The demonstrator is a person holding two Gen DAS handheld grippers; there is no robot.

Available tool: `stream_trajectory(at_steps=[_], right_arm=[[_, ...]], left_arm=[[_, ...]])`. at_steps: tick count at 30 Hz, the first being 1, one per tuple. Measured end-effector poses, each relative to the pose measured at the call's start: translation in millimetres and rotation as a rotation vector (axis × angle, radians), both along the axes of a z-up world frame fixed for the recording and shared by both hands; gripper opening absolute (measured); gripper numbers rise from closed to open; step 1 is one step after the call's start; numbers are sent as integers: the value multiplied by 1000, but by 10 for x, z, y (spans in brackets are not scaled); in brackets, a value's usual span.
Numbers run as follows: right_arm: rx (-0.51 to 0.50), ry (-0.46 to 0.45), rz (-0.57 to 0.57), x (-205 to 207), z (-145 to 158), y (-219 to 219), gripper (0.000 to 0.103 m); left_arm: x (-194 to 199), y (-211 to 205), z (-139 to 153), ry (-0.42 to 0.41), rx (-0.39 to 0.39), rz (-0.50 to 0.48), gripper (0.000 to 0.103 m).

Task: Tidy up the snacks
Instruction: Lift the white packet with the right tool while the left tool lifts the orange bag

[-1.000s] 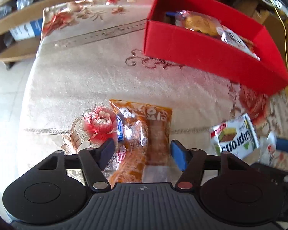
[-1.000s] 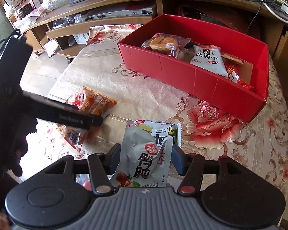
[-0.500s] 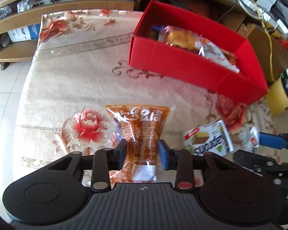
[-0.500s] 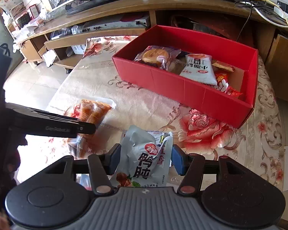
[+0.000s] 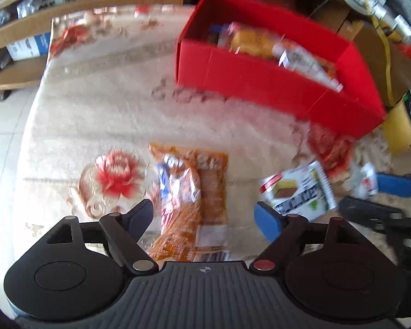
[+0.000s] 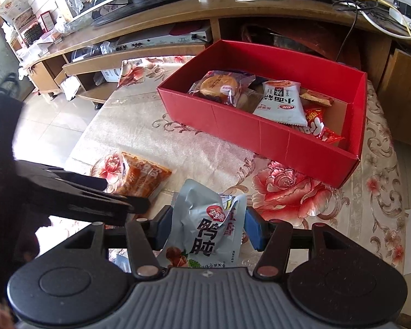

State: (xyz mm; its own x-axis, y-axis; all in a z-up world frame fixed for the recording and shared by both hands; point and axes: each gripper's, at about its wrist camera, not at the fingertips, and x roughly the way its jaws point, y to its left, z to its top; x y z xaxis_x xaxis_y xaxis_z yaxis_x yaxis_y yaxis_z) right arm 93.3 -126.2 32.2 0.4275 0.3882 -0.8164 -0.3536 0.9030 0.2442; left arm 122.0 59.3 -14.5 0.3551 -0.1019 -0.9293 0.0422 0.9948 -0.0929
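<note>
An orange snack packet lies on the flowered tablecloth between the wide-open jaws of my left gripper; it also shows in the right wrist view. My right gripper is shut on a grey snack pouch with Chinese print, held above the cloth. The red box stands beyond, holding a round pastry packet, a white packet and red packets. A white wafer packet lies on the cloth right of my left gripper.
The left gripper's black body crosses the left of the right wrist view. A wooden TV cabinet with cables stands behind the table. The table's left edge drops to tiled floor.
My left gripper was closed on the orange packet half a second ago; its jaws now stand wide open and the packet lies on the cloth. My right gripper rose slightly with the pouch.
</note>
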Motion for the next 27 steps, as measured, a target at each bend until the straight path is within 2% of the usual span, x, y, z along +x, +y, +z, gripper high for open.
stream_trajectory(at_steps=[1, 3, 4, 9, 14, 20, 25, 27], right_arm=[[1, 0, 5, -11, 4, 5, 55], [4, -1, 13, -24, 12, 6, 55], [5, -1, 12, -28, 15, 2, 55], [13, -7, 14, -42, 42, -5, 54], [23, -17, 4, -51, 82, -41, 55], [19, -15, -3, -54, 81, -49, 55], [19, -13, -2, -53, 74, -49, 55], [19, -9, 3, -54, 64, -42, 55]], left_arm=[[6, 2, -74, 29, 15, 1, 74], [-26, -30, -106, 30, 46, -16, 70], [-49, -44, -92, 26, 51, -25, 62], [-135, -29, -51, 9, 16, -14, 57], [-167, 42, 97, -24, -60, 14, 48], [-195, 55, 191, -47, -111, 17, 46], [-188, 31, 98, -23, -88, -4, 46], [-197, 9, 71, -23, -72, -6, 50]])
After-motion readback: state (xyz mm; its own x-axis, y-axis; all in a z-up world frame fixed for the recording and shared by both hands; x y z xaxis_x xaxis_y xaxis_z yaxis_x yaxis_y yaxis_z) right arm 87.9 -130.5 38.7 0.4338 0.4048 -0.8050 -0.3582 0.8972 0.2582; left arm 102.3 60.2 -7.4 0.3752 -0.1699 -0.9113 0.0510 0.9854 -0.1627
